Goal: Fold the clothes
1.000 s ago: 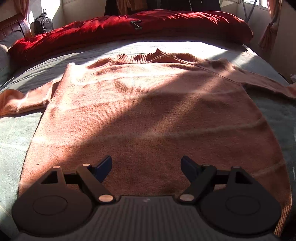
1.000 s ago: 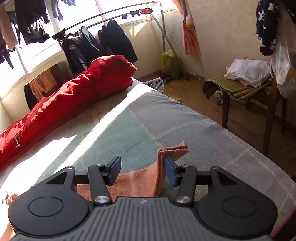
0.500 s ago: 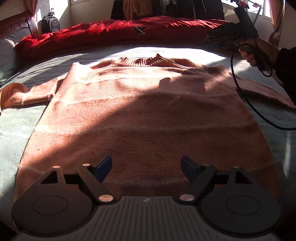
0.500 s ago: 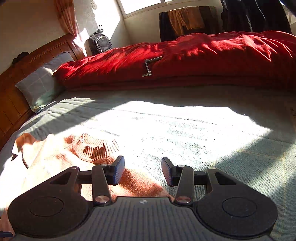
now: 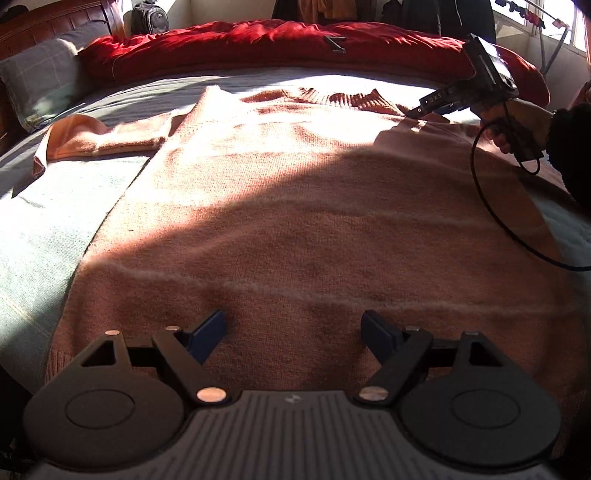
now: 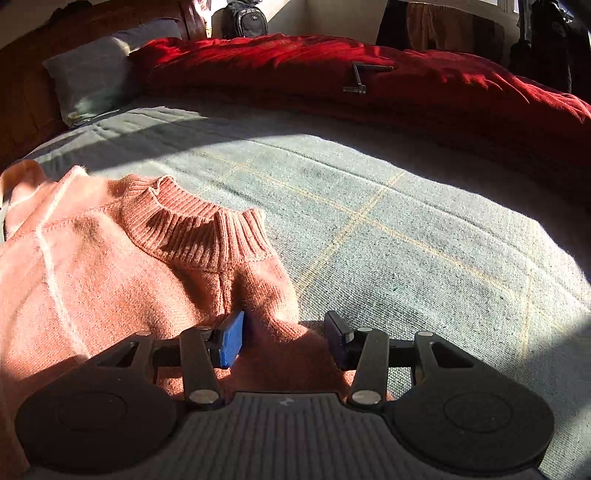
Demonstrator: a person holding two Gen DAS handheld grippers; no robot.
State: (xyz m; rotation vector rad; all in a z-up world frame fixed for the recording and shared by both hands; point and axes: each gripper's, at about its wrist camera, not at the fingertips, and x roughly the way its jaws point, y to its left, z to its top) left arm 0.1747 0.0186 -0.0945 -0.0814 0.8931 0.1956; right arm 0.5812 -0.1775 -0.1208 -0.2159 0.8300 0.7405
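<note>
Left view only: the whole sweater (image 5: 314, 206) spread flat on the bed (image 5: 33, 236), hem near, collar far; its left sleeve (image 5: 99, 136) folded out to the left; the right gripper (image 5: 413, 112) seen from outside, held in a hand (image 5: 517, 125), with a black cable (image 5: 495, 210) looping down over the knit.
Right view only: the ribbed collar (image 6: 199, 225) up close, the shoulder fabric bunched into a small hump just behind it, and a broad bare stretch of checked bedcover to the right.
Both views: a red duvet (image 6: 369, 74) along the far edge, a grey pillow (image 6: 92, 77) at far left, a backpack (image 5: 149, 16) beyond.
Sweater: in the middle of the bed – sunlit across the far half, shaded across the near half.
Left gripper (image 5: 293, 334): jaws wide apart, nothing between the pads; it hovers over the near hem area, the knit lying below and ahead of both fingers.
Right gripper, own view (image 6: 284, 338): jaws half open, not clamped; the shoulder edge of the sweater, just right of the collar, sits in the gap. The blue left pad (image 6: 232, 341) is against the fabric's fold – the right pad stands clear of it, over the edge where sweater meets bedcover.
Grip: neither gripper has hold of anything.
</note>
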